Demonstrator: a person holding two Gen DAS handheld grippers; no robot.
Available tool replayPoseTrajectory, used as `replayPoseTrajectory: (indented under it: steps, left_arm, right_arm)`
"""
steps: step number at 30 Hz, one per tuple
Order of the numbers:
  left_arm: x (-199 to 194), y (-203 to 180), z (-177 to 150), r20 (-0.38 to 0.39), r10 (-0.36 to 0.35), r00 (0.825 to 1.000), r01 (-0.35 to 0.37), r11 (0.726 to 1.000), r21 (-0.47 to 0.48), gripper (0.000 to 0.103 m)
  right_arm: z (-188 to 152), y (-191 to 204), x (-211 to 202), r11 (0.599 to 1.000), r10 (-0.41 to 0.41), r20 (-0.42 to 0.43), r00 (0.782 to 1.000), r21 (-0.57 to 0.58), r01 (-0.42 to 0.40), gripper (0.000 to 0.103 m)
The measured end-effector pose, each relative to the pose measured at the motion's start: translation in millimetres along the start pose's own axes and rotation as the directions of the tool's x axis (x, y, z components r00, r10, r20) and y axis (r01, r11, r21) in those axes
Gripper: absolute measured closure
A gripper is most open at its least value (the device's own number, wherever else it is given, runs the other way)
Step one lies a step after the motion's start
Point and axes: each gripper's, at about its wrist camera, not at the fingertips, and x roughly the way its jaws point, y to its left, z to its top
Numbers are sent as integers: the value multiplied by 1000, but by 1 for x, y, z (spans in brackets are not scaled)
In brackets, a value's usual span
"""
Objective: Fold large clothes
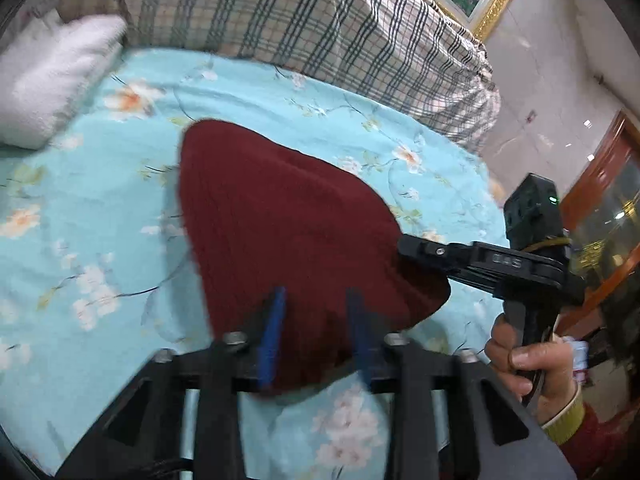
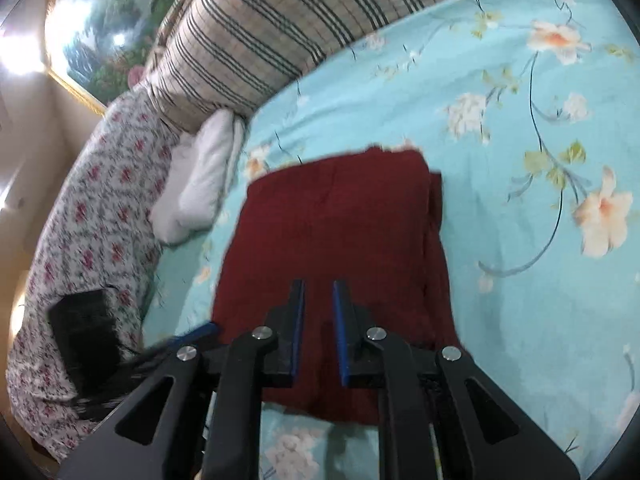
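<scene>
Dark red garment lies on bed, folded into compact block.

Left hand-held gripper: fingers apart, over garment's near edge, nothing clamped. Right hand-held gripper: fingers slightly apart above garment, empty. Judgement: fold near done; press flat, square edges, avoid dragging top layer.

Left of garment: white pillow, floral quilt. Behind garment: plaid bedding. Nothing blocks.

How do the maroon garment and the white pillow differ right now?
The maroon garment is dark, flat and folded mid-bed; the white pillow is pale, puffy and lies against the plaid bolster. Both hand-held grippers reach the garment; neither touches the pillow. Both rest on the floral sheet.
</scene>
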Motion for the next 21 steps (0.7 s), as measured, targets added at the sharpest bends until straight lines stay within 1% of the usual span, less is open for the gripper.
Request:
replayPoseTrajectory:
  steps: [1, 3, 4, 7, 8, 11, 14, 17, 18, 19, 20, 21]
  left_arm:
    - [-7, -3, -6, 16, 52, 999, -53, 998, 21, 46]
    - [-18, -7, -18, 34, 126, 991, -128, 990, 59, 45]
    - [-22, -8, -25, 34, 148, 988, -150, 986, 71, 45]
    - [-29, -9, -42, 31, 195, 980, -197, 977, 78, 40]
    - [-30, -8, -48, 29, 222, 975, -223, 971, 82, 38]
    - [-25, -9, -60, 22, 271, 962, -272, 958, 94, 38]
    - [-16, -14, -63, 30, 298, 954, -299, 947, 117, 38]
    - [-1, -24, -62, 32, 328, 944, -329, 930, 167, 38]
    - [6, -28, -61, 35, 343, 939, -343, 920, 187, 38]
    - [13, -31, -61, 37, 370, 928, -370, 906, 205, 38]
    - [21, -32, -60, 41, 409, 912, -407, 887, 218, 39]
    - [29, -33, -58, 46, 453, 890, -451, 864, 224, 43]
  right_arm:
    - [-3, -2, 4, 1000, -6, -10, 1000, 6, 6, 88]
    - [-9, -8, 13, 999, -31, -35, 999, 29, 32, 88]
    - [-12, -11, 16, 999, -36, -42, 998, 37, 37, 88]
    - [-17, -23, 18, 998, -15, -42, 999, 65, 17, 88]
    - [-18, -24, 18, 997, -10, -38, 999, 72, 13, 88]
    - [-18, -23, 16, 998, -12, -33, 999, 67, 14, 88]
    - [-17, -20, 15, 998, -16, -31, 999, 57, 17, 88]
    - [-17, -21, 15, 998, -10, -34, 999, 64, 12, 88]
    - [-17, -21, 15, 998, -11, -33, 999, 64, 13, 88]
    - [-18, -21, 16, 998, -14, -32, 999, 64, 16, 88]
    - [-18, -21, 16, 998, -16, -32, 999, 63, 18, 88]
    - [-17, -23, 17, 998, -16, -34, 999, 61, 18, 88]
